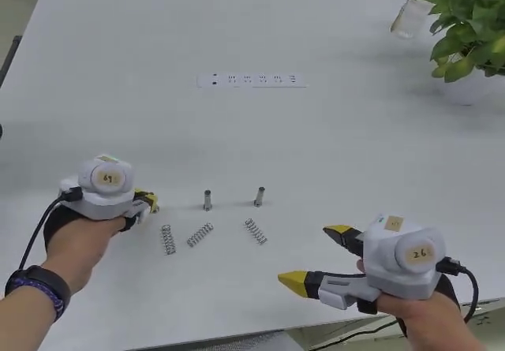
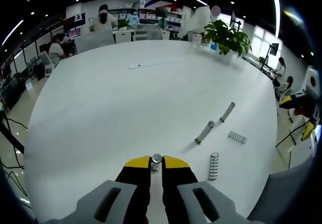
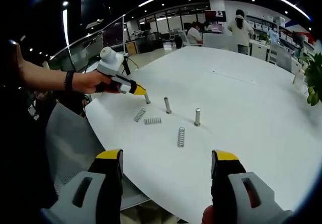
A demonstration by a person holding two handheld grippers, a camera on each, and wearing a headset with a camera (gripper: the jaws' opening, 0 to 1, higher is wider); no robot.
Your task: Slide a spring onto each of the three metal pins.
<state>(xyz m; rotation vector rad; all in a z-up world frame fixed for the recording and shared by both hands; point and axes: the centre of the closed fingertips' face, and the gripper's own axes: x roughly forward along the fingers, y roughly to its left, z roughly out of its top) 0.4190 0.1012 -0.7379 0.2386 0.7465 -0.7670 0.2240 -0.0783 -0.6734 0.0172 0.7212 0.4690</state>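
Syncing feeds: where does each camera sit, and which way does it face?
Head view: headset, down at white table; left hand, left gripper, right hand, right gripper.
Left gripper view: along its shut fingers clamping a small metal pin.
Right gripper view: between its open fingers, toward the left gripper.
Head and right gripper views share three steel coil springs.

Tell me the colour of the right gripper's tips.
Yellow tips on the grey-and-black right gripper; clearest in the right gripper view.
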